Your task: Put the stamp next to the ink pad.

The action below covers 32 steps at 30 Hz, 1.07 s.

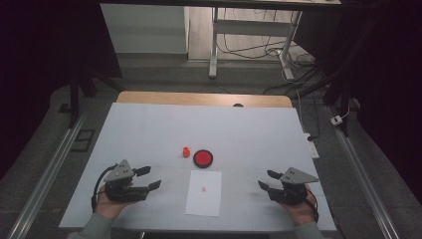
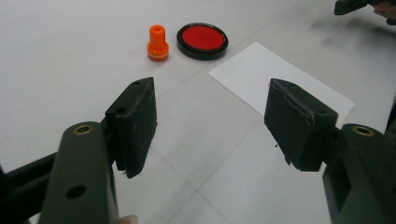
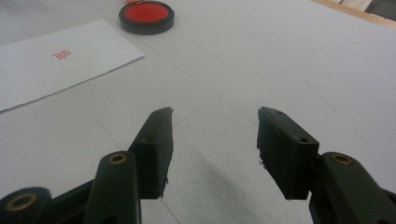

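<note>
Both grippers sit low at the near edge of the surface point(image 1: 149, 124), each with its jaws apart and nothing between them: the left gripper point(image 1: 148, 177) at about 8 o'clock, the right gripper point(image 1: 265, 179) at about 4 o'clock. The orange stamp point(image 1: 186, 152) stands upright near the middle, just beside the round red ink pad point(image 1: 203, 158) on its 9 o'clock side, apart from it. The sheet of paper point(image 1: 204, 193) lies toward 6 o'clock of the pad and bears a small red mark point(image 1: 203, 189).

The stamp looks like the likely thing to pick up next, and the left gripper is nearer. To do that well, come in level from 8 o'clock, straddle the narrow upper stem, and close gently so the stamp does not tip toward the pad.
</note>
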### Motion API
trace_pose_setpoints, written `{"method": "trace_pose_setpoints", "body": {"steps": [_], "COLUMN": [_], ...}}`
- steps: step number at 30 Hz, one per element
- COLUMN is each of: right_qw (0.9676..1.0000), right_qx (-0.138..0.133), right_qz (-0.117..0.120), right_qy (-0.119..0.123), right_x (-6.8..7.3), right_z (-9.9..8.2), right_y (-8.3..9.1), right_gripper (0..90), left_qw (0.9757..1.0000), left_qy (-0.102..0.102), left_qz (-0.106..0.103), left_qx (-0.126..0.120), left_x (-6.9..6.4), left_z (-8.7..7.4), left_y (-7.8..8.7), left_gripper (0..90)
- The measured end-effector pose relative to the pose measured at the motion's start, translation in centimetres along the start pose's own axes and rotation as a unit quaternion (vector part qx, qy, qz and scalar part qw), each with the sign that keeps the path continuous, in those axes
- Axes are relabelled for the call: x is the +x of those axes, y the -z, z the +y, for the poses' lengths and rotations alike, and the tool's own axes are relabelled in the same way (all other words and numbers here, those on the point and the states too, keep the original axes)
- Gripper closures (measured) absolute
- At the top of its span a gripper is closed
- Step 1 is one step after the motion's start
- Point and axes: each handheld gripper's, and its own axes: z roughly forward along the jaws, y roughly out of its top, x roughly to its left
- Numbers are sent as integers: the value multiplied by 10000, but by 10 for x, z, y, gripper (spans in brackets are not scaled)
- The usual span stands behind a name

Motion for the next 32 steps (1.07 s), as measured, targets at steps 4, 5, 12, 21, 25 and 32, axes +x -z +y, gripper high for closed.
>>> {"method": "trace_pose_setpoints", "body": {"steps": [4,5,12,21,25,32], "right_qw": [10000,10000,10000,10000,10000,9999], "right_qx": [-19,-12,13,-30,-50,-59], "right_qz": [21,30,-3,12,23,31], "right_qy": [19,-4,38,74,70,104], "right_x": [-1,-1,-4,-3,-2,-1], "right_z": [-1,-2,-3,-2,-2,-1], "right_y": [1,1,3,3,4,4], "right_gripper": [447,447,446,446,446,444], "left_qw": [10000,10000,9997,9997,9997,9997], "left_qy": [32,46,125,129,128,123], "left_qz": [9,16,61,54,51,54], "left_qx": [74,86,192,195,202,201], "left_x": [1,1,4,5,5,6], "left_z": [-9,-10,-14,-14,-15,-15], "left_y": [2,2,-1,-2,-2,-3], "left_gripper": [345,345,346,347,348,348]}}
